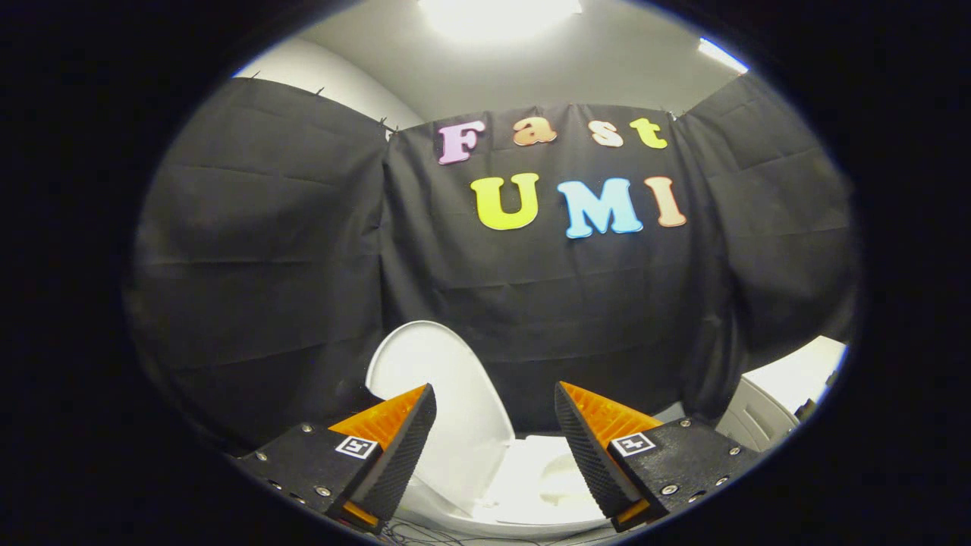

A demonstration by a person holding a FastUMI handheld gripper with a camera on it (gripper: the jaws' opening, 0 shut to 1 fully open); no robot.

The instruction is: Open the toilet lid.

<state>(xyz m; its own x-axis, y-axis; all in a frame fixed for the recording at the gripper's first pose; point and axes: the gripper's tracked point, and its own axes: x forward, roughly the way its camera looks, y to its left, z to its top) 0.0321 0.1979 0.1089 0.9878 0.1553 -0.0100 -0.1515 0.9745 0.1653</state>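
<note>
Nearest the camera, the gripper [494, 394] stands with its two orange-and-black fingers [394, 436] spread wide apart, holding nothing and touching nothing; each finger carries a small square marker on its black base.

Between and just beyond the fingers lies the toilet [523, 485], white, seen from above and in front. Its bowl is exposed, and the inside appears pale and bare; whether water stands in it cannot be told, since glare washes out the surface.

The toilet lid [436, 379] rises behind the left finger, raised well clear of the bowl and tilted back toward the booth wall [265, 227]. Whether it rests against the cloth or stands a little apart from it cannot be told.

Judged from this arrangement, the task appears essentially done: the lid is up, the bowl is uncovered, and the fingers have let go. What may remain is only to confirm that the lid stays leaning back by itself.

Farther off, beside the right finger, a pale ribbed object [758, 425] sits low against the wall; its nature is unclear. A ceiling light [497, 11] glows above.
</note>
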